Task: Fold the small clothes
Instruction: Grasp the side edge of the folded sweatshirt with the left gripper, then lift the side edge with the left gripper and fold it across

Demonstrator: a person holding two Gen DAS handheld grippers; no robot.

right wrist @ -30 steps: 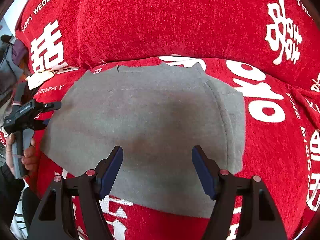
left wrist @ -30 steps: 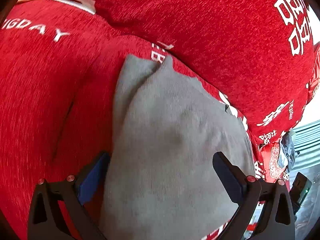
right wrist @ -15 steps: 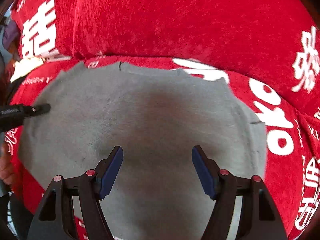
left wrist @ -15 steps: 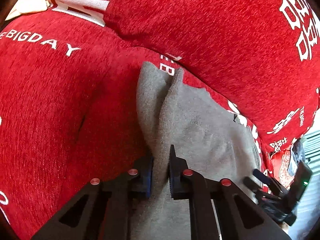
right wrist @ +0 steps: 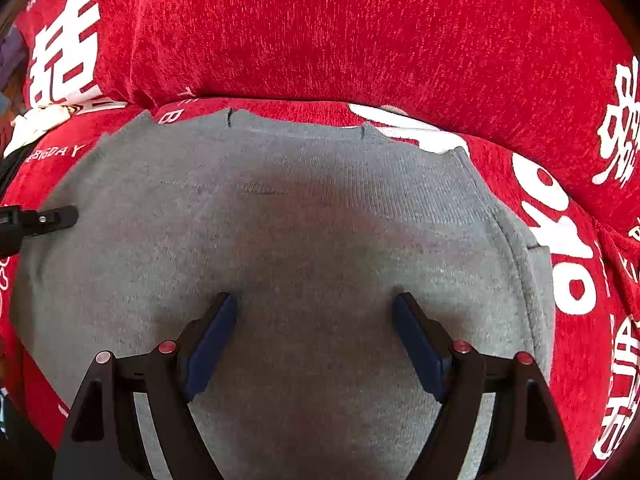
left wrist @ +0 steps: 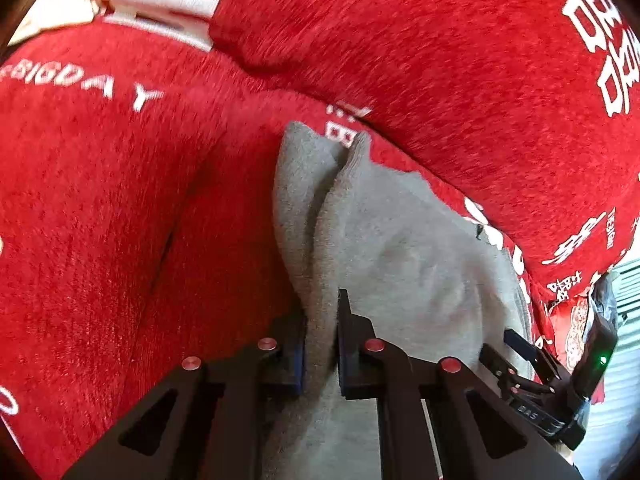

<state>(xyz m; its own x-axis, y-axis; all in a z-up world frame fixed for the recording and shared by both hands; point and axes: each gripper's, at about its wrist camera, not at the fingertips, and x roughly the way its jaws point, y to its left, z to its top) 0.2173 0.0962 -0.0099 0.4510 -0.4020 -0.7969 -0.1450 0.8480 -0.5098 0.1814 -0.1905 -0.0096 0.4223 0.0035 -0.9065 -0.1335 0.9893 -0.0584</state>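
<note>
Where a second ago the left tool [left wrist: 320, 344] stood wide open over the small grey knitted garment [right wrist: 312, 240], it is now closed on a raised ridge of that cloth along the garment's left edge, pinching the fabric between its blue pads. The garment lies spread on the red chenille sofa cover with white lettering [right wrist: 360, 32], just below the sofa's back cushion, and the right tool [right wrist: 316, 332] has moved in low over the garment's near middle with its jaws open, gripping nothing. Judgement: the left edge is secured for lifting, so the first fold across the garment can begin.
</note>
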